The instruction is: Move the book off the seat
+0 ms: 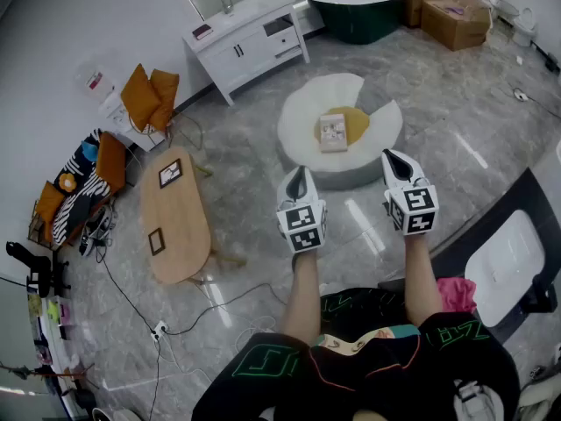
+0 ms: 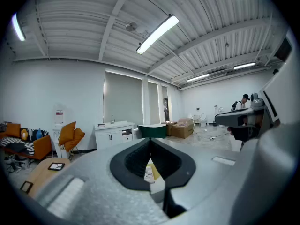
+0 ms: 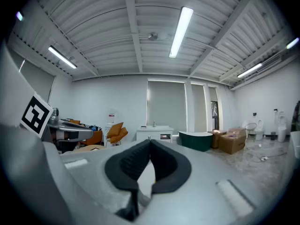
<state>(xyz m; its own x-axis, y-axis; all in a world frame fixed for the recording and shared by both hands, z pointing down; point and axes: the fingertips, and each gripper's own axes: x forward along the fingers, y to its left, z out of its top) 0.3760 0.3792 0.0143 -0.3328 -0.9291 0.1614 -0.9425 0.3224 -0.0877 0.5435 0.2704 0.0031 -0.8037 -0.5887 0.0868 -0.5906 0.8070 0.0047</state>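
Observation:
A small pale book (image 1: 332, 132) lies on a yellow cushion (image 1: 355, 123) on the round white seat (image 1: 302, 121), straight ahead on the floor. My left gripper (image 1: 300, 172) hangs just short of the seat's near edge, shut and empty. My right gripper (image 1: 388, 154) is level with it, to the right of the book, also shut with nothing in it. In the left gripper view the jaws (image 2: 150, 139) meet at the tip, and the book (image 2: 149, 172) shows below through the hollow. In the right gripper view the closed jaws (image 3: 150, 142) frame only the white seat (image 3: 146, 175).
An oval wooden table (image 1: 173, 216) stands to the left, with orange chairs (image 1: 149, 95) behind it. A white cabinet (image 1: 245, 42), a dark green tub (image 1: 355, 11) and cardboard boxes (image 1: 451, 16) line the far side. Cables trail over the floor at left. A dark mat (image 1: 517, 209) lies at right.

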